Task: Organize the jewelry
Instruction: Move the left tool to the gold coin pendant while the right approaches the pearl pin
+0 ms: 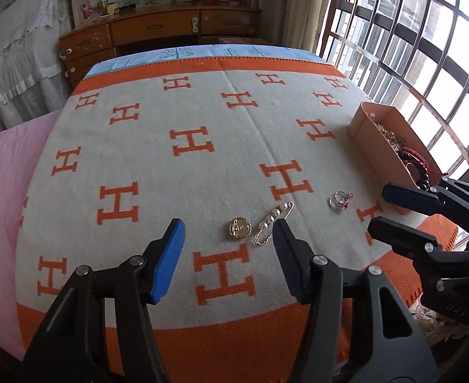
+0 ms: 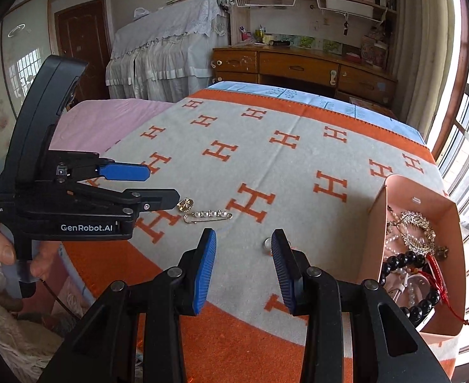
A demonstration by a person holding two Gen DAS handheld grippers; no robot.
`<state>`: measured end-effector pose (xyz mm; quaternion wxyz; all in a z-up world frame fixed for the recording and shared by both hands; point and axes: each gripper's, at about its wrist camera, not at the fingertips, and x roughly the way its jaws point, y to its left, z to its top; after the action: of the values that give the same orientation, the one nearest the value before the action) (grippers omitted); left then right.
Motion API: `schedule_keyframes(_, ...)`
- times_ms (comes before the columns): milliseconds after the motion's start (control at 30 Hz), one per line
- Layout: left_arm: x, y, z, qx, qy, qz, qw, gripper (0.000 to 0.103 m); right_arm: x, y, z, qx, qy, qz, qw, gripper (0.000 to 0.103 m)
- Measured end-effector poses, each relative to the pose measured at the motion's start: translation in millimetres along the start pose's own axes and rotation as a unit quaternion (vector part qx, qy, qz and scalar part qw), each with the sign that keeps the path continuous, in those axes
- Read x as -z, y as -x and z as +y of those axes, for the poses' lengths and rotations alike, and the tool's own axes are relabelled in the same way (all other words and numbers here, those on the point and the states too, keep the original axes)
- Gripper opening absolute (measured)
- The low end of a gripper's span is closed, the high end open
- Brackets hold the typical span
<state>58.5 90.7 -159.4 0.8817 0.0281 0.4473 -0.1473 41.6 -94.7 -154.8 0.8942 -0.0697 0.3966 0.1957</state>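
Note:
A round gold brooch (image 1: pixel 240 228) and a pearl safety-pin brooch (image 1: pixel 273 222) lie side by side on the H-patterned blanket (image 1: pixel 177 172). Silver rings with a red charm (image 1: pixel 340 200) lie to their right. My left gripper (image 1: pixel 228 239) is open and empty, hovering just in front of the two brooches. My right gripper (image 2: pixel 243 249) is open and empty; the rings (image 2: pixel 267 243) peek out beside its right finger. The pin (image 2: pixel 208 215) and gold brooch (image 2: pixel 186 205) lie ahead of it. A pink cardboard box (image 2: pixel 394 198) holds several necklaces and bead bracelets.
The box (image 1: pixel 365 127) stands at the blanket's right edge near a barred window (image 1: pixel 426 48). A pink sheet (image 1: pixel 7 172) lies left of the blanket. A wooden desk (image 1: pixel 157 32) stands beyond the bed. The left gripper (image 2: pixel 157 188) shows at left in the right wrist view.

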Motion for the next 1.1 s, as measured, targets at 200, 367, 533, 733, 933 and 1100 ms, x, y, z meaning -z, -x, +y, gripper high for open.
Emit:
schedule_keyframes(200,-1,-24,8,0.006,0.002,0.022,0.9997,0.045,-1,-13,-1,-0.006,-0.003,0.012,1.000,0.037)
schedule_keyframes(367,-4,-38,8,0.010,-0.001,0.035,0.9994,0.044,-4,-19,-2,-0.007,-0.001,0.014,1.000,0.037)
schedule_keyframes(533,-9,-47,8,0.003,-0.001,0.038,0.9993,0.044,-5,-23,-3,-0.008,0.001,0.017,1.000,0.037)
schedule_keyframes(733,-12,-50,7,-0.015,-0.004,0.042,0.9990,0.044,-4,-24,-4,-0.008,0.000,0.018,1.000,0.037)
schedule_keyframes(933,-7,-48,1,-0.028,-0.010,0.043,0.9986,0.044,-3,-26,-4,-0.010,0.005,0.018,1.000,0.036)
schedule_keyframes(1100,-2,-43,1,-0.030,-0.001,0.030,0.9991,0.019,-4,-26,-1,-0.008,0.008,0.019,1.000,0.036)
